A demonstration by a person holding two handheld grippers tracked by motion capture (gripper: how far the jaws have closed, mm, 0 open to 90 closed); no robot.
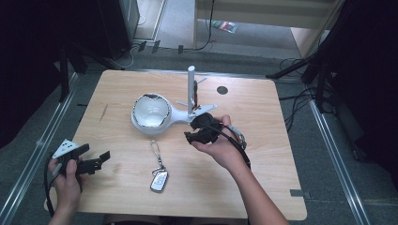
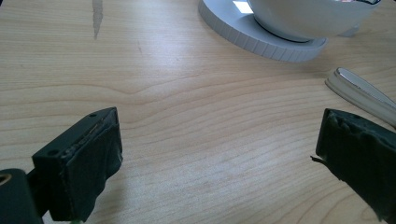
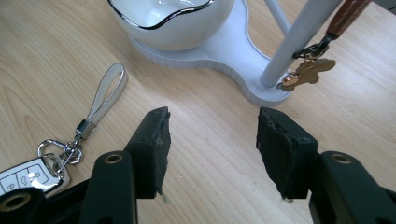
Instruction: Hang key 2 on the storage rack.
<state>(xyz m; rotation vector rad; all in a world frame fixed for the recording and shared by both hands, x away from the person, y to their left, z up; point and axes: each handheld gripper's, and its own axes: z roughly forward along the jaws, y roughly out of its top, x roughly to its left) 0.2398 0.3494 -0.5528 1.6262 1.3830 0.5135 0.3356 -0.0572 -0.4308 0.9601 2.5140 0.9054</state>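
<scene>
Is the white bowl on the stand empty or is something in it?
Empty, as far as shows. In the high view the bowl has a bare, glossy white inside. The car key lies on the table in front of it, strap stretched toward the bowl.

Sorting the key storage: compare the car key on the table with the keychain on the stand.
The car key lies flat on the table; the keychain hangs from the stand. The car key has a pale strap and silver fob; the keychain has a brown strap and brassy charm. Neither is held.

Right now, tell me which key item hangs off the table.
The brown strap with the bone-shaped charm; it hangs at the white post, while the car key fob lies flat.
</scene>
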